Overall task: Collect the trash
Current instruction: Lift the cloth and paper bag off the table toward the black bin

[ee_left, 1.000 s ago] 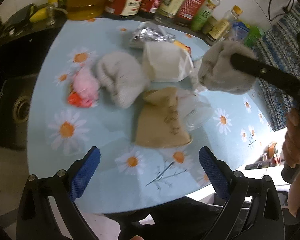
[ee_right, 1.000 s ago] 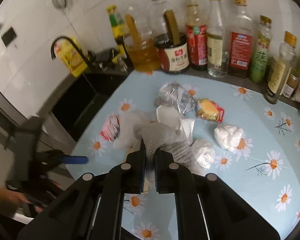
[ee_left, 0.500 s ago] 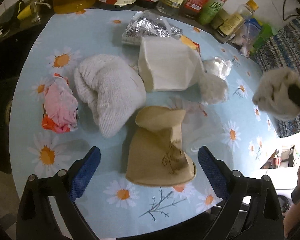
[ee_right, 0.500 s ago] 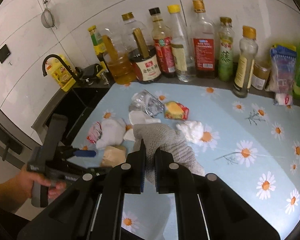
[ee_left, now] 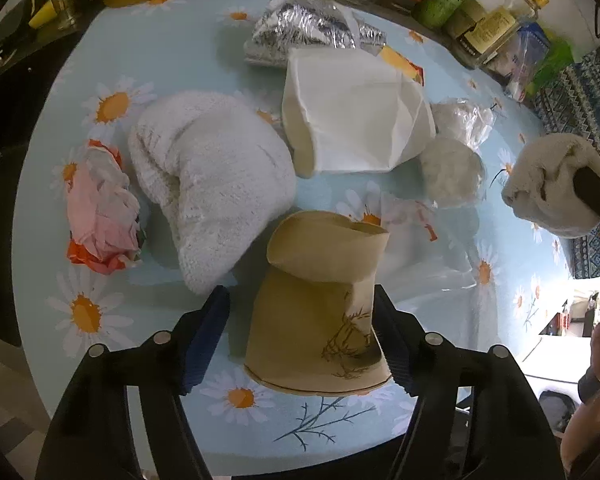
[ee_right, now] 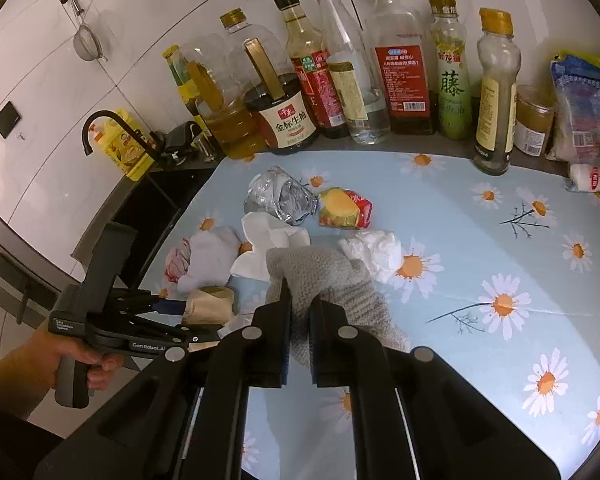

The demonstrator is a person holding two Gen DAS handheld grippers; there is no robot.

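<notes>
A crushed brown paper cup (ee_left: pixel 324 264) lies on the daisy-print tablecloth (ee_left: pixel 148 56), between the fingers of my left gripper (ee_left: pixel 300 320). The jaws are closing: the right pad (ee_left: pixel 386 320) is at the cup's side, the left pad (ee_left: pixel 208 328) stands just off it. My right gripper (ee_right: pixel 300 312) is shut on a grey knitted cloth (ee_right: pixel 332 276), held above the table to the right of the pile. Around the cup lie a white knitted cloth (ee_left: pixel 212 184), a flattened white paper cup (ee_left: pixel 356 120), a pink-orange wrapper (ee_left: pixel 100 216), a foil bag (ee_left: pixel 300 28) and a crumpled tissue (ee_right: pixel 374 250).
A row of oil and sauce bottles (ee_right: pixel 400 72) lines the back of the table. A black sink with a faucet (ee_right: pixel 112 128) lies to the left. A yellow-red snack wrapper (ee_right: pixel 342 208) and a clear plastic piece (ee_left: pixel 428 248) lie in the pile. The table's near edge is just under the left gripper.
My left gripper has come down over the brown cup and its jaws have narrowed around it. The right gripper has drawn the grey cloth back and to the right, away from the pile.
</notes>
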